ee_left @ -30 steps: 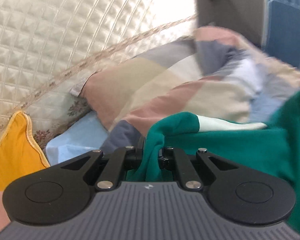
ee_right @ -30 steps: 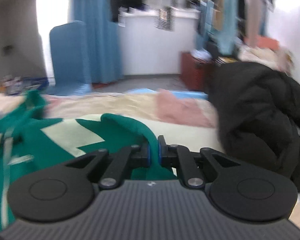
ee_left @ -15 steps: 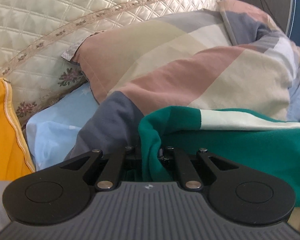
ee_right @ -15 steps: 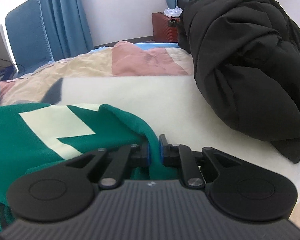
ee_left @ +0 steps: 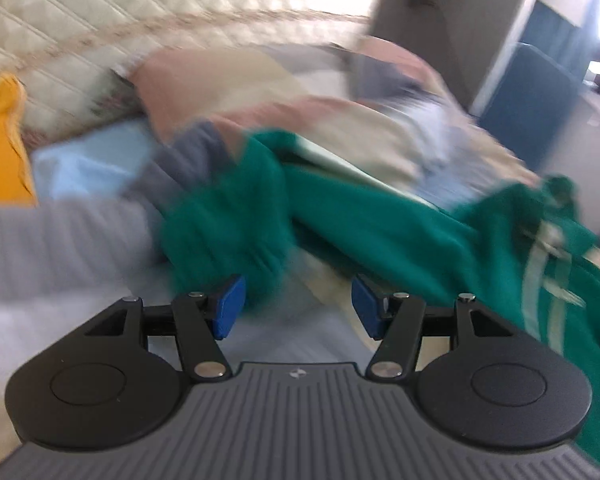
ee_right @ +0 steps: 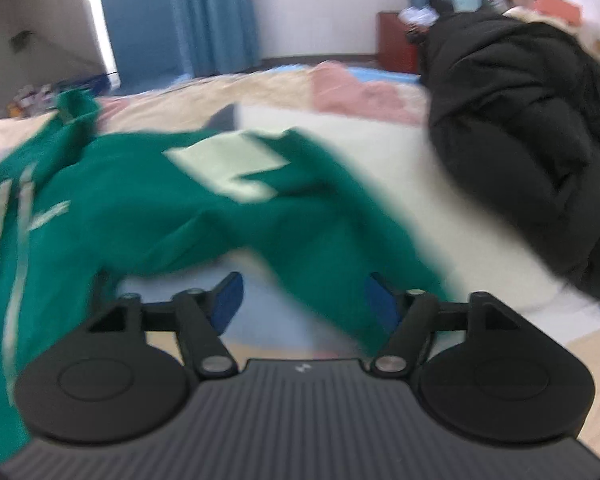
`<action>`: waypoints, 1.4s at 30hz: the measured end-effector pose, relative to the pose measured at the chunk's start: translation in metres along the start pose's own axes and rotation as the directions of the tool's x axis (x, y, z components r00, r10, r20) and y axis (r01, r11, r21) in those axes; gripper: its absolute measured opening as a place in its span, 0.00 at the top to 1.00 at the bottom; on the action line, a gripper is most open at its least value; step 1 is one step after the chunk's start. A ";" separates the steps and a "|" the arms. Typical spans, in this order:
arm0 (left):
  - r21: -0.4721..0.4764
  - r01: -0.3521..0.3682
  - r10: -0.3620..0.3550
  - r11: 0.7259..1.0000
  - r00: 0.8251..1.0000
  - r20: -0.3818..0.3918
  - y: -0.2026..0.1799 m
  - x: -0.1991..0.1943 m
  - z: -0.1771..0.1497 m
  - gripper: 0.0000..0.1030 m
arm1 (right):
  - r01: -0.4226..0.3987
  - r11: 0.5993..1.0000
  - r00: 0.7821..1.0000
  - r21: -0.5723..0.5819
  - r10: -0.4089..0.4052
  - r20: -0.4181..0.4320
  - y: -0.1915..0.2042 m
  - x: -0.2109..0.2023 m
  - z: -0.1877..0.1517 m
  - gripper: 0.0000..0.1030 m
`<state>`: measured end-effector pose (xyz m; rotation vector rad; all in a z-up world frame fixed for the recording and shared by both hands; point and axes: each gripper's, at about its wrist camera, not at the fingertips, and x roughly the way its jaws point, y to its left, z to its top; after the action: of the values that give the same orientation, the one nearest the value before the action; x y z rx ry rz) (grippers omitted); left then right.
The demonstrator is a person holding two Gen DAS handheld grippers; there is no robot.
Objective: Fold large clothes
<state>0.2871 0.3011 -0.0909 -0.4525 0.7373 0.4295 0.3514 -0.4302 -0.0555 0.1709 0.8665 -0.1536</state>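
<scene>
green sweatshirt [ee_right: 148, 208], pale patches, rumpled, blurred

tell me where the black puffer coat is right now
The black puffer coat is heaped on the bed at the right of the right wrist view, just right of the green sweatshirt and beyond the open right claw.

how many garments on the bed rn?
2: a green sweatshirt with pale stripes spread ahead of both open grippers, and a black puffy coat heaped at right. Others may be hidden.
</scene>
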 end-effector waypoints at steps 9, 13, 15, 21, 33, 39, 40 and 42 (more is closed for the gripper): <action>-0.062 0.215 -0.223 0.975 0.958 -0.181 -0.050 -0.018 -0.094 0.37 | -0.248 0.966 0.950 -0.069 0.229 -0.214 0.073 -0.016 -0.052 0.18; -0.097 0.234 -0.253 0.967 0.921 -0.297 -0.060 0.011 -0.133 0.37 | -0.333 0.926 0.900 -0.176 0.257 -0.351 0.110 0.004 -0.071 0.18; -0.081 0.219 -0.233 0.972 0.924 -0.303 -0.063 0.017 -0.139 0.37 | -0.363 0.910 0.874 -0.201 0.257 -0.412 0.122 0.017 -0.079 0.18; -0.090 0.250 -0.265 0.964 0.921 -0.287 -0.060 0.021 -0.142 0.37 | -0.422 0.879 0.822 -0.224 0.266 -0.504 0.147 0.044 -0.096 0.18; 0.142 0.311 -0.268 0.940 0.928 -0.259 -0.091 0.018 -0.167 0.63 | -0.491 0.738 0.807 -0.463 0.185 -0.561 0.196 0.038 -0.125 0.50; 0.071 0.311 -0.288 0.948 0.929 -0.232 -0.073 0.003 -0.157 0.87 | -0.473 0.613 0.852 -0.633 0.135 -0.506 0.221 -0.011 -0.133 0.80; 0.063 0.314 -0.293 0.947 0.929 -0.226 -0.070 -0.004 -0.155 0.88 | -0.474 0.604 0.856 -0.641 0.145 -0.496 0.220 -0.021 -0.132 0.80; 0.054 0.324 -0.305 0.944 0.926 -0.222 -0.064 -0.016 -0.154 0.90 | -0.478 0.584 0.858 -0.656 0.152 -0.490 0.216 -0.038 -0.132 0.81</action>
<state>0.2271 0.1634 -0.1643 -0.5273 0.8681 0.0444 0.2733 -0.1890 -0.0912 -0.4704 1.2141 0.6345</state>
